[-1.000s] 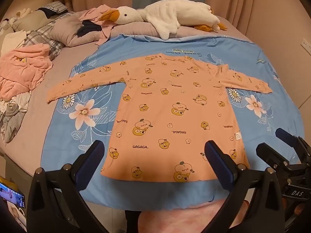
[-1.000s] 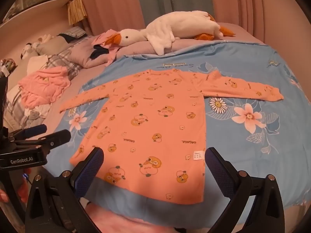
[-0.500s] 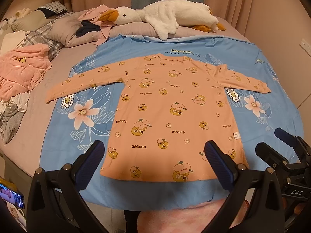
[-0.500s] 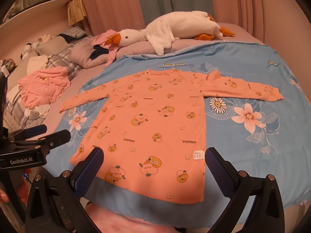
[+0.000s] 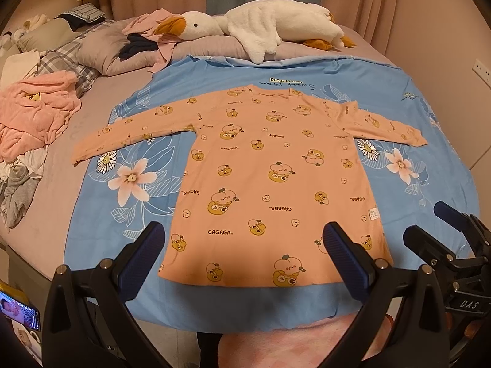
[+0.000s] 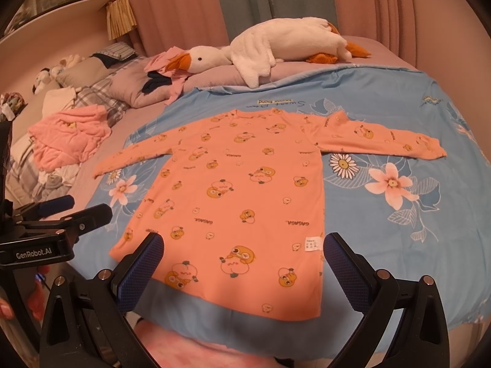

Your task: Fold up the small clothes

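Both the left gripper and right gripper hover with jaws wide apart above the near hem of the shirt, which lies flat and unfolded on the blue sheet. Folding looks not yet begun; I judge the next move is pinching a sleeve or side edge, with bare sheet all round and the toy goose well beyond the collar.

Phone cut by frame edge

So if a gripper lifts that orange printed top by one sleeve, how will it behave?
The orange top lies thin and flat on the blue sheet, so it will probably drape limply. It looks light. The sheet may ruck if the top is dragged.
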The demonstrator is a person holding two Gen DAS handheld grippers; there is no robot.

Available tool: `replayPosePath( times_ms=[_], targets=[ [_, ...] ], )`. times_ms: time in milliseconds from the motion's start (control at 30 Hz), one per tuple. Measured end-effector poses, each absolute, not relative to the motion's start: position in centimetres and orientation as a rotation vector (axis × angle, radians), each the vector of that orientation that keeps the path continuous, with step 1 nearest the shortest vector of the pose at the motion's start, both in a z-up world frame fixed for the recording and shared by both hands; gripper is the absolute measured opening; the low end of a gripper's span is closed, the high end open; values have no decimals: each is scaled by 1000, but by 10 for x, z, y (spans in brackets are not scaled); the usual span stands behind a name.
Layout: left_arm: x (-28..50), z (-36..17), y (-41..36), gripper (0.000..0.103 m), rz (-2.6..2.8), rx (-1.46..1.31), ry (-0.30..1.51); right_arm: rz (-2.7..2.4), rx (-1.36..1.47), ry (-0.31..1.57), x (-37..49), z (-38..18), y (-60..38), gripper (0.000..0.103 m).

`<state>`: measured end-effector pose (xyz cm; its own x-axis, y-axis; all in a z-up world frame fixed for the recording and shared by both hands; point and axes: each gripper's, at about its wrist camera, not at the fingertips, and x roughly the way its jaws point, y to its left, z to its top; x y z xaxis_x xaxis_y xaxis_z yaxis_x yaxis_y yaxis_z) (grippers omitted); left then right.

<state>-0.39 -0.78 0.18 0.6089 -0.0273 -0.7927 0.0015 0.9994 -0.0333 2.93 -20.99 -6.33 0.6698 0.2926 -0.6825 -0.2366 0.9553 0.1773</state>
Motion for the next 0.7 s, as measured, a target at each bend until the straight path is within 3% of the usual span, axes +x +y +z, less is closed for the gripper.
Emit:
replayPosePath(
  times_ms=[700],
  targets=[
    [-3, 2, -9, 103, -19, -26, 921, 295, 79, 787, 29, -60, -207, 103]
  ],
)
